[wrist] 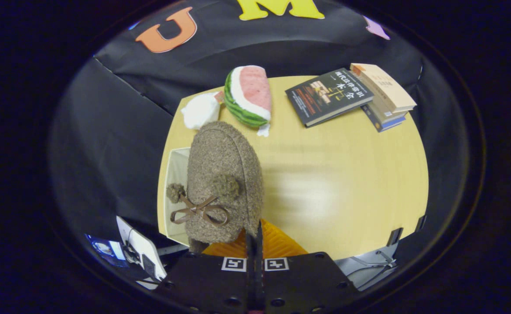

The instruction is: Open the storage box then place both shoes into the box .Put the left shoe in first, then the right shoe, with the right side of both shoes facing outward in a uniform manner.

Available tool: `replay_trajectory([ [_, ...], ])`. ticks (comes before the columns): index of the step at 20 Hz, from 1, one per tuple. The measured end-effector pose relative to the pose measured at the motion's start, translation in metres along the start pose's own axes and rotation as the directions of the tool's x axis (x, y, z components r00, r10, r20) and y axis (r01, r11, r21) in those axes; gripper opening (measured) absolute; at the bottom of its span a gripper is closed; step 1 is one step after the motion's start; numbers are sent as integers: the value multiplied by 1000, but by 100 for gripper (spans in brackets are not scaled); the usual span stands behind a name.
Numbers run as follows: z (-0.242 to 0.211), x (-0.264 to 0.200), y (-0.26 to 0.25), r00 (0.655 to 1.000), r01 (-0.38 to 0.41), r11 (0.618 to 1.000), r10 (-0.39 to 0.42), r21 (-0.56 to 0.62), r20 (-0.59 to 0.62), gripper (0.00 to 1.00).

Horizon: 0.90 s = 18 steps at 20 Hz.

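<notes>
Shoe (223, 183), fuzzy brown, pompom bow, gripper (254, 237) fingers clamped on its edge

Brown fuzzy shoe (223, 183) with darker ribbon bow — at twelve o'clock from the pinched gripper (254, 235); green-striped, pink watermelon toy (249, 96) beyond — pale yellow table (347, 174).
</notes>
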<state>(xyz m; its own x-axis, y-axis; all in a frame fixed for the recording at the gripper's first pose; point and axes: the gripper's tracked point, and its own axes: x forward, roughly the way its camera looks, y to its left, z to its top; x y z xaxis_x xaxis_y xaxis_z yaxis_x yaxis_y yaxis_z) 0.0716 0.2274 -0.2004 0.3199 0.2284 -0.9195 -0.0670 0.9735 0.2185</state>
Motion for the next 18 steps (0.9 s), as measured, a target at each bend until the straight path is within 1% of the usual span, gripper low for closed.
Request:
replay_trajectory([
  [2,-5,14,24,1000,6,1000,-6,-8,-10,1],
  [4,-12,30,38,999,38,999,-38,-7,-20,1],
  [9,-22,91,58,992,108,994,-108,6,-62,1],
  [11,-26,110,57,987,137,990,-134,24,-93,1],
  [14,-23,127,45,972,210,977,-206,29,-110,1],
  [18,-19,137,44,966,242,970,-239,23,-96,1],
])
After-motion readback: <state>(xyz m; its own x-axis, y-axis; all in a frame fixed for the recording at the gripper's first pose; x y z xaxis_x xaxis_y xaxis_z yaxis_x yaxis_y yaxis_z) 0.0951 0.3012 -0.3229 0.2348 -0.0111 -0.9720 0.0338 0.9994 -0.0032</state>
